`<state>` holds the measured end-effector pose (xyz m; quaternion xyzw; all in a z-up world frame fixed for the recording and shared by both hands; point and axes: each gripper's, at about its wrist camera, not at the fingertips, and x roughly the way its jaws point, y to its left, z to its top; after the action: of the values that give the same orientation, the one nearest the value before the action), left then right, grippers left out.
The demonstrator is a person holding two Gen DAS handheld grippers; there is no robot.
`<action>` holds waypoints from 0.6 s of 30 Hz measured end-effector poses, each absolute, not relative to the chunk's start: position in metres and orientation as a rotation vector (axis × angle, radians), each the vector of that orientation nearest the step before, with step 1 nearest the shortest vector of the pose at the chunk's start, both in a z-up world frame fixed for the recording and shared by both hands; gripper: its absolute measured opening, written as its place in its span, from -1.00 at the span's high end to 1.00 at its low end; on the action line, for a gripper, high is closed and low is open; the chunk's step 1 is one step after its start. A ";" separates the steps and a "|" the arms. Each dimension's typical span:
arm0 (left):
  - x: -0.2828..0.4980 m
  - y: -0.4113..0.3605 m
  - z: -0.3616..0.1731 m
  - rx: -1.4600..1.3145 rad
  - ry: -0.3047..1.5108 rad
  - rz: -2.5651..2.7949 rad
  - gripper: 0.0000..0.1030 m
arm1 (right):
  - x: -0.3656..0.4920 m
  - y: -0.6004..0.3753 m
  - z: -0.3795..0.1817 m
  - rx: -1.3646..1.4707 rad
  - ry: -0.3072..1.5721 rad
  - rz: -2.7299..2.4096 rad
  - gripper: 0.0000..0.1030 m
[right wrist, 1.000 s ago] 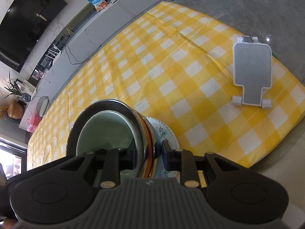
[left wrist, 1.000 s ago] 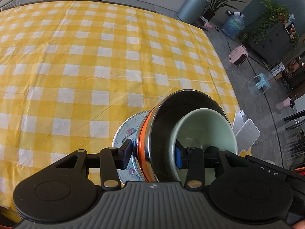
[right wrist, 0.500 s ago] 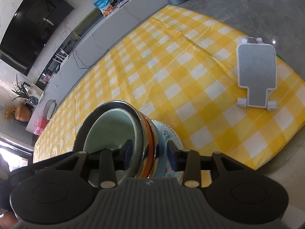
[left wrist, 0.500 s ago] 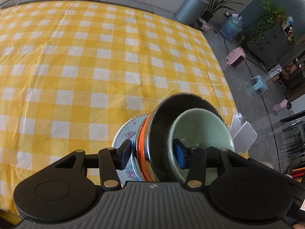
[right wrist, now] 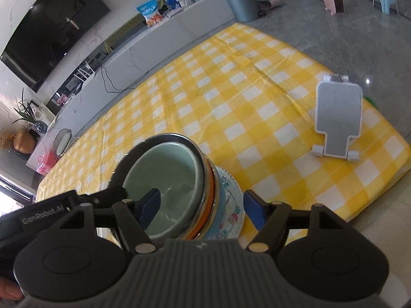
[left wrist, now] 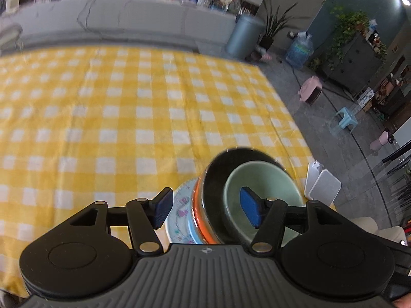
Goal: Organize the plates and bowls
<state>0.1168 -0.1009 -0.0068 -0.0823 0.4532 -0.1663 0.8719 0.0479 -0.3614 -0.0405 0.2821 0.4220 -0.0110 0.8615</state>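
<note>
both sets of tongs are standing apart, clamped on nothing: the left gripper [left wrist: 206, 206] and the right gripper [right wrist: 201, 209] have just been opening, each straddling the rim of the stack without pressing it. the green bowl [right wrist: 164, 187] is sitting in the steel bowl [left wrist: 218, 172], over an orange plate [left wrist: 199, 210] and a patterned plate [right wrist: 232, 214] on the checked tablecloth [left wrist: 115, 128], near its edge. stacking looks done; releasing is in hand, and backing both grippers away cleanly seems next.
</note>
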 end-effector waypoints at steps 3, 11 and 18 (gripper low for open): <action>0.101 -0.095 0.009 -0.133 0.867 -0.334 -0.37 | 0.035 -0.357 -0.028 0.562 0.850 -0.025 -0.40; 0.046 -0.083 0.045 0.022 0.648 -0.350 -0.37 | -0.007 -0.338 0.012 0.415 0.729 -0.004 -0.51; -0.003 -0.075 0.058 0.084 0.446 -0.353 -0.37 | -0.050 -0.317 0.032 0.257 0.619 -0.012 -0.64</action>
<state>-0.0031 -0.0748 0.0579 0.0412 0.2197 -0.1740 0.9590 -0.0495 -0.3165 0.0323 0.1259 0.3040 -0.0061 0.9443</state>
